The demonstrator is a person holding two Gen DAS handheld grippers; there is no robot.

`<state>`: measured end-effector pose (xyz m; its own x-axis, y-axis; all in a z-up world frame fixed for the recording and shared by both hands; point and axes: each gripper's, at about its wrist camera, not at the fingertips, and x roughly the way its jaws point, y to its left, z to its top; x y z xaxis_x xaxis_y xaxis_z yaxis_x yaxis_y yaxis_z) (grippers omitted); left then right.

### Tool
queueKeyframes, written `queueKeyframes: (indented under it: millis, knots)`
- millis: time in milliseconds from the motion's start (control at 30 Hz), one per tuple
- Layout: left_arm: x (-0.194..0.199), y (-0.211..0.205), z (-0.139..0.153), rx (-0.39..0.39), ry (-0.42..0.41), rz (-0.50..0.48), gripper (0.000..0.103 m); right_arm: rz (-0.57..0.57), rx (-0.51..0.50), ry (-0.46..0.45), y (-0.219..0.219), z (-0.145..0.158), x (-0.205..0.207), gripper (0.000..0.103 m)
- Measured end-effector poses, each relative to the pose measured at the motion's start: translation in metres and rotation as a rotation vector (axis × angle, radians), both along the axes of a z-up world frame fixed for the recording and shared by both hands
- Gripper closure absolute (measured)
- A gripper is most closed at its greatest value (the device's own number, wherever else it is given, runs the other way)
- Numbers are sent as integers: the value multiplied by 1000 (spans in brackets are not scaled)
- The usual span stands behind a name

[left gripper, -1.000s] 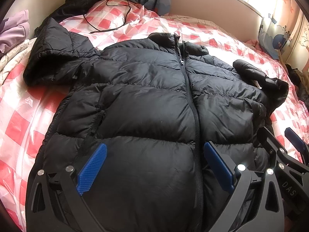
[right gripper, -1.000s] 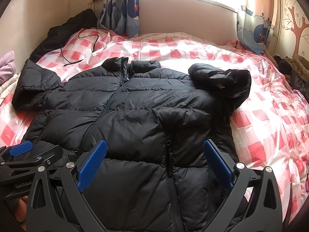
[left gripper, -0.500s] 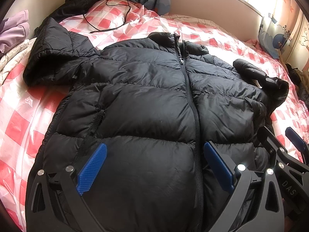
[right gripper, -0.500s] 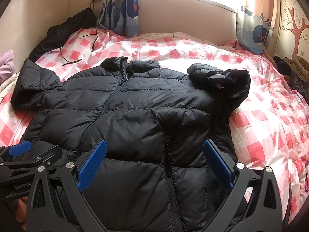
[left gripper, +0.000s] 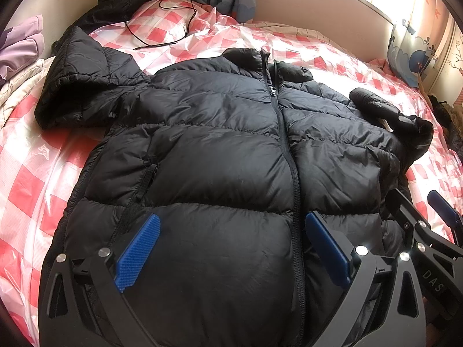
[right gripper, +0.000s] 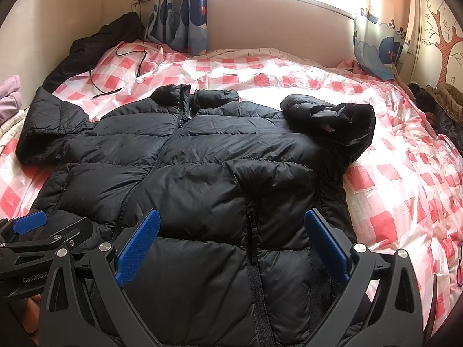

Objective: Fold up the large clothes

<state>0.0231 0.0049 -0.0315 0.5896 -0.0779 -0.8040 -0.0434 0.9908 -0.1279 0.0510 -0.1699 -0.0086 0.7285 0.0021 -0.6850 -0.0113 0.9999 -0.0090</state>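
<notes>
the black jacket [left gripper: 220, 156] lies front up on the bed [right gripper: 390, 173], collar pointing away, hem near both grippers; nothing has moved; left gripper [left gripper: 231, 248] and right gripper [right gripper: 231, 245] stand spread, holding nothing.

Left claw [left gripper: 230, 248] and right claw [right gripper: 230, 247] sit side by side, both with jaws spread wide
</notes>
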Motion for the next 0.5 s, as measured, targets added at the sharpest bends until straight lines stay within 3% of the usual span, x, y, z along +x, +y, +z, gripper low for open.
queueKeyframes:
  millis: [500]
  knots:
    - [0, -1, 0, 1, 0, 0, 6, 0, -4, -1, 0, -1, 0, 6]
